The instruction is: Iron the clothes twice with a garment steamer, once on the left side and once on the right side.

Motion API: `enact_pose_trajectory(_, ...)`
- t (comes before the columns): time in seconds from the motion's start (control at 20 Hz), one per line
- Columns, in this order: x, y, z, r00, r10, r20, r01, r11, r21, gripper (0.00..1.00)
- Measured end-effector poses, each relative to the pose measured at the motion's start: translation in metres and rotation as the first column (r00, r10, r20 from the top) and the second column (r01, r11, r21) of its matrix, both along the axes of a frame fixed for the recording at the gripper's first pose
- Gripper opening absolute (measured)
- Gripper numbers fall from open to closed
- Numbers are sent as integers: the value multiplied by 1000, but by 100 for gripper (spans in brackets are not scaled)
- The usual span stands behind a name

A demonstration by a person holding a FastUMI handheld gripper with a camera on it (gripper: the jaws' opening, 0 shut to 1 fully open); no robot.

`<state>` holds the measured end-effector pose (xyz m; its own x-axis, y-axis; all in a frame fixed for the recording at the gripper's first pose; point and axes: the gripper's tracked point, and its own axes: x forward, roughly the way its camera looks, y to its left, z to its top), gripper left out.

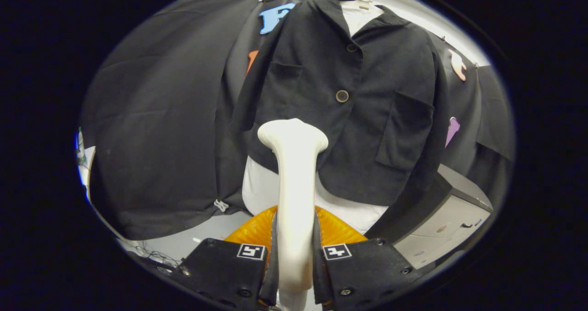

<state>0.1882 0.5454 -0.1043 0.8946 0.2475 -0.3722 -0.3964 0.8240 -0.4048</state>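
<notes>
The cream, smooth plastic garment steamer showed a soft sheen where the gripper clamped its handle between both fingers. The black jacket was matt woven cloth with dull buttons, over a white cloth form. The orange ribbed base looked glossy, translucent plastic. The grey cabinet appeared smooth and matt.

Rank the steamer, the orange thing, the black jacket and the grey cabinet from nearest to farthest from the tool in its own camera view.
1. Steamer: clamped between the fingers of the tool.
2. Orange thing: just ahead, behind the steamer handle.
3. Black jacket: straight ahead, hanging beyond the steamer head.
4. Grey cabinet: off to the right; close to the jacket's depth, so this ranking is uncertain.
</notes>
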Motion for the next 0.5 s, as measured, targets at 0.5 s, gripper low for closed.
enact_pose_trajectory(0.5,-32,-23,-37,991,-36,-125,34,999,-16,33)
